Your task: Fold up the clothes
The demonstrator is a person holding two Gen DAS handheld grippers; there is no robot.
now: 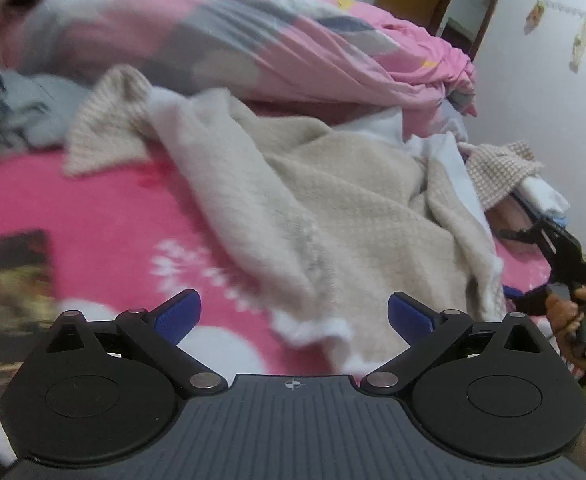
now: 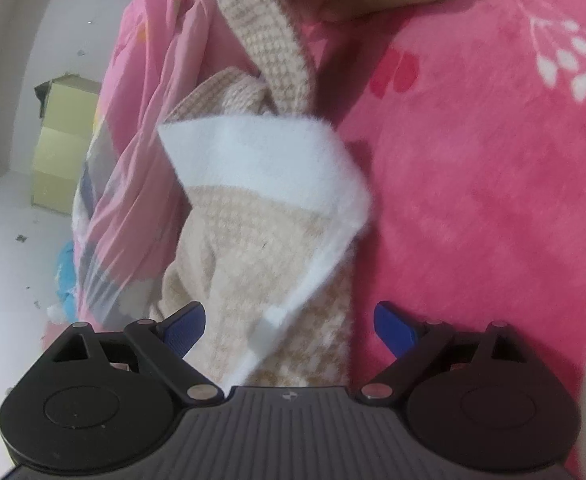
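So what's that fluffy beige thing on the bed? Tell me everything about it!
It is a beige garment, soft and fuzzy, with a small checked weave and white fleecy lining showing at its edges. It lies crumpled and unfolded on the pink flowered blanket, its far side against the pink quilt. One white-edged corner points toward the open left tool. In the right wrist view a white-trimmed flap sits between the open right tool's fingers, not pinched.
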